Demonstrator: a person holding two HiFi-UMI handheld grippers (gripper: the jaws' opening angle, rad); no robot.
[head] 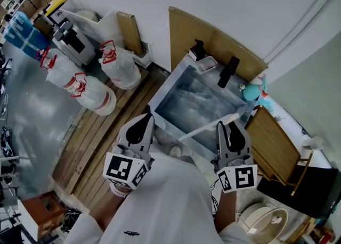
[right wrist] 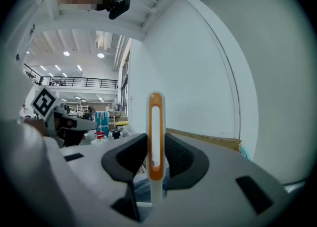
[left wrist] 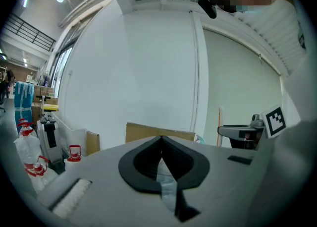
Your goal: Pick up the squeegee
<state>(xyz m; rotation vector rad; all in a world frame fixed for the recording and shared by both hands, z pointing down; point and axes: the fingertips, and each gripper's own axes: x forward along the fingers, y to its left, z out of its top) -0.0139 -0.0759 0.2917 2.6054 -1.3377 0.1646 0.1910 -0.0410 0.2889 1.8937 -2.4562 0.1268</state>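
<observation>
Squeegee (head: pixel 206 128) clamped crosswise in R claw (right wrist: pixel 155 157), long end twd closed L claw (left wrist: pixel 161 142).

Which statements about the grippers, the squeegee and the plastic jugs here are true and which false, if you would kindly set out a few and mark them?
1. The right gripper is shut on the squeegee. True.
2. The left gripper has its jaws wide apart. False: they are together, with nothing between them.
3. The squeegee's handle is white with an orange inlay. True.
4. The plastic jugs lie inside the basin. False: they are outside it, off to its left in the head view.
</observation>
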